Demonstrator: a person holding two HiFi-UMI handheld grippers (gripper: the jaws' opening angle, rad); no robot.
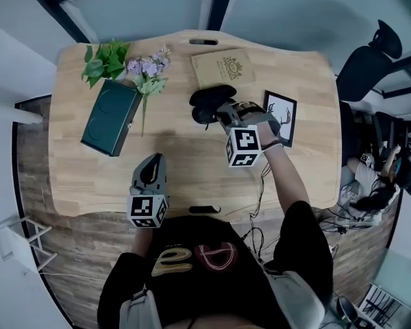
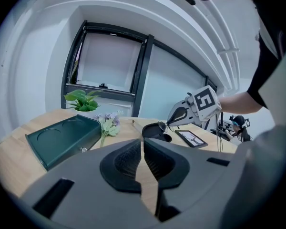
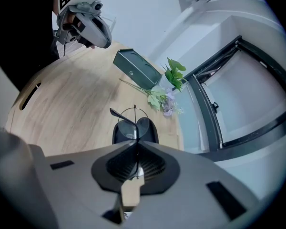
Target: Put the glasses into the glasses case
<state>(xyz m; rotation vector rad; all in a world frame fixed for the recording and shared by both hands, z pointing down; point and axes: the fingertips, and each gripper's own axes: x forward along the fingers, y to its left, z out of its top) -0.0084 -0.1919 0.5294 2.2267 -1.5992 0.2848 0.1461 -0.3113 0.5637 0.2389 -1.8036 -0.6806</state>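
A: How far along is the task?

B: About midway, judging by the scene. The right gripper is clamped tight on the wire-framed glasses and holds them just above the black glasses case. The case seems to lie open on the wooden table. The glasses are not yet inside.

A: And the other tool? Is anything in the way?

B: The left gripper sits well apart, jaws together and empty. A green box, a lilac sprig, a tan book and a framed deer picture lie around the case. None of them blocks it.
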